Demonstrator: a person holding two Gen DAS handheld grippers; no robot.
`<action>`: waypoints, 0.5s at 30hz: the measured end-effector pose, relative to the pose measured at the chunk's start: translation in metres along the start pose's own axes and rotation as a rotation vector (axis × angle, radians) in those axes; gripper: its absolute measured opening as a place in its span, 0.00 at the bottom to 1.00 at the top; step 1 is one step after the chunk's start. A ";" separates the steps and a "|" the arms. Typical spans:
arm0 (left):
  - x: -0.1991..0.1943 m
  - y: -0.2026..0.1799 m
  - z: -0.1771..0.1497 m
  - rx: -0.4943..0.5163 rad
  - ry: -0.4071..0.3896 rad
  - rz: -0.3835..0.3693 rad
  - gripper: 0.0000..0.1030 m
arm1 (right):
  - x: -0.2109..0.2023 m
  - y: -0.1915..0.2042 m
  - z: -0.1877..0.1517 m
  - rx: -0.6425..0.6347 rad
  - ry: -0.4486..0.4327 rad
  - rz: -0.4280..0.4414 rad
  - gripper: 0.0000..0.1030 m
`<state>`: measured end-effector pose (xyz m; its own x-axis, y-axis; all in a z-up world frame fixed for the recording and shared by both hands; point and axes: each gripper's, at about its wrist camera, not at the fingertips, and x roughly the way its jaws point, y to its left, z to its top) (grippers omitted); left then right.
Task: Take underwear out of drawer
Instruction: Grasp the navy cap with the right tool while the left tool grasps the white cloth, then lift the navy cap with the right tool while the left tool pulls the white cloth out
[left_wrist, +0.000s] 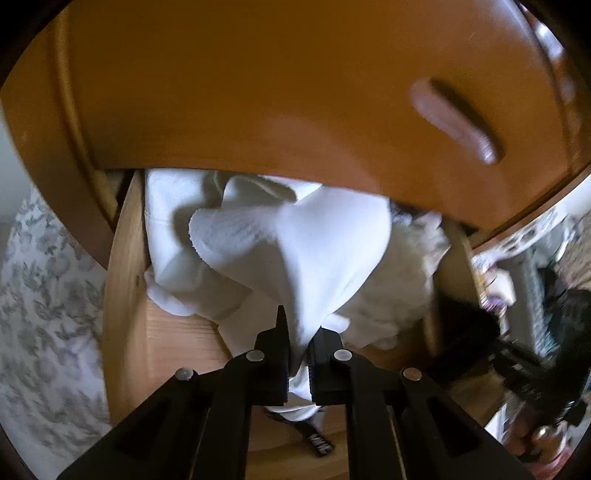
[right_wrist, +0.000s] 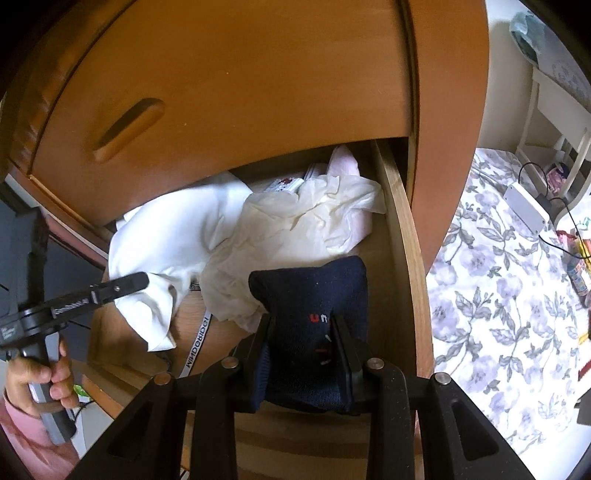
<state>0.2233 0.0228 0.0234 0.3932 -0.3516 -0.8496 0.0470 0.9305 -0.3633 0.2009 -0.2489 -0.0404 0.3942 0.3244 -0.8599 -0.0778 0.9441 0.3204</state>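
The wooden drawer (left_wrist: 125, 258) stands pulled out, full of crumpled clothes. My left gripper (left_wrist: 299, 332) is shut on a fold of a white ribbed garment (left_wrist: 295, 240), which rises in a peak from the pile to the jaws. In the right wrist view the left gripper (right_wrist: 140, 280) reaches in from the left, pinching that white garment (right_wrist: 166, 240). My right gripper (right_wrist: 303, 325) is shut on a dark navy knitted piece (right_wrist: 314, 288) with small red letters, held above the drawer's front right corner.
A cream sheer garment (right_wrist: 295, 229) and a black-and-white lettered waistband (right_wrist: 195, 343) lie in the drawer. The shut drawer front above (left_wrist: 258, 92) with its handle (left_wrist: 454, 122) overhangs the back. A floral bedspread (right_wrist: 498, 295) lies right. A hand (right_wrist: 44, 373) grips the left tool.
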 end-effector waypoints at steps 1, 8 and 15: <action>-0.002 -0.002 0.001 -0.011 -0.015 -0.019 0.07 | -0.001 0.000 -0.001 0.001 -0.001 0.003 0.31; -0.019 -0.002 -0.007 -0.030 -0.104 -0.184 0.06 | -0.007 -0.001 -0.007 0.021 -0.018 0.020 0.31; -0.024 -0.017 -0.012 -0.010 -0.150 -0.333 0.05 | -0.009 0.000 -0.009 0.032 -0.030 0.036 0.31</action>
<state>0.2021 0.0141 0.0457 0.4880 -0.6153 -0.6190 0.1863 0.7663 -0.6149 0.1887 -0.2512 -0.0361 0.4194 0.3555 -0.8353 -0.0632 0.9294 0.3637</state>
